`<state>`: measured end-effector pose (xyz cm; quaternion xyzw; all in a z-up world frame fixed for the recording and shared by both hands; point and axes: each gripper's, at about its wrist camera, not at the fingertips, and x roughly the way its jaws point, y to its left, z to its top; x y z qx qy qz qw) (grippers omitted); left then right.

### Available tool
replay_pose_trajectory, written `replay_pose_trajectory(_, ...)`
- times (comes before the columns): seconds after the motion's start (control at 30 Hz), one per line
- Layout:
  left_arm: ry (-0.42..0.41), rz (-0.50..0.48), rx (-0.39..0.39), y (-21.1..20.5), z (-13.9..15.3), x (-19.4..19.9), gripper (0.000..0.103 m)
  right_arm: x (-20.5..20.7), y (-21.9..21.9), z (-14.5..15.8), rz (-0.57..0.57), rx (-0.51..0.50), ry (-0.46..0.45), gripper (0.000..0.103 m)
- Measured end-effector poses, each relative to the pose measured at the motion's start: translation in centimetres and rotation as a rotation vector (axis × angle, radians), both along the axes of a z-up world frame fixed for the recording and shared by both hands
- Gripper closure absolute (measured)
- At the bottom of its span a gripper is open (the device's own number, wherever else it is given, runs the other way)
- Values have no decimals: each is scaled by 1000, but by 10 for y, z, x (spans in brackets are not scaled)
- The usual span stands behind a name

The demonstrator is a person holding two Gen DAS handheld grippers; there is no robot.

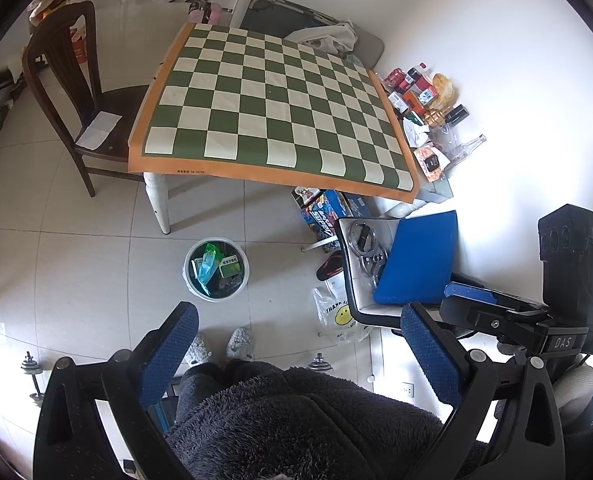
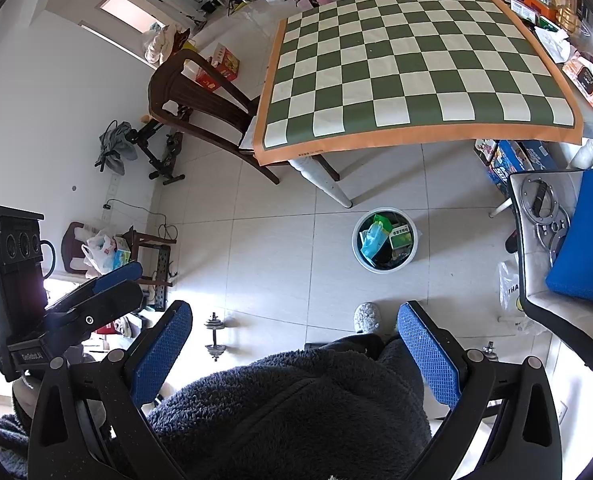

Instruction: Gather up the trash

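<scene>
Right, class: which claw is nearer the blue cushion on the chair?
Right. The right claw is held open with the blue cushion just off to its right. The left claw, also open, sits further left, on the far side of the right one.

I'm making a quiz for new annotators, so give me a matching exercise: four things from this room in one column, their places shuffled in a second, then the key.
Things:
1. trash bin
2. sheet of paper
3. blue cushion
4. glass bottle

Places:
A. on the dark wooden chair
B. on the floor near the white table leg
C. on the table's bare edge beside the checkered cloth
D. on the white-seated chair

Pairs: 1-B, 2-A, 3-D, 4-C
</scene>
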<state>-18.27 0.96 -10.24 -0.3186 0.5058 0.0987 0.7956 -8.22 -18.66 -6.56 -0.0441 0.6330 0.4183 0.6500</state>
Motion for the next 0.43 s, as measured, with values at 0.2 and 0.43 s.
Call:
replay_pose_trajectory(0.2, -2, 2, 0, 0, -1, -1, 0, -1, 2, 0, -5, 0, 0, 0)
replay_pose_trajectory(0.43, -4, 0, 0, 0, 0, 0, 0, 0, 3, 1, -6, 0, 4, 0)
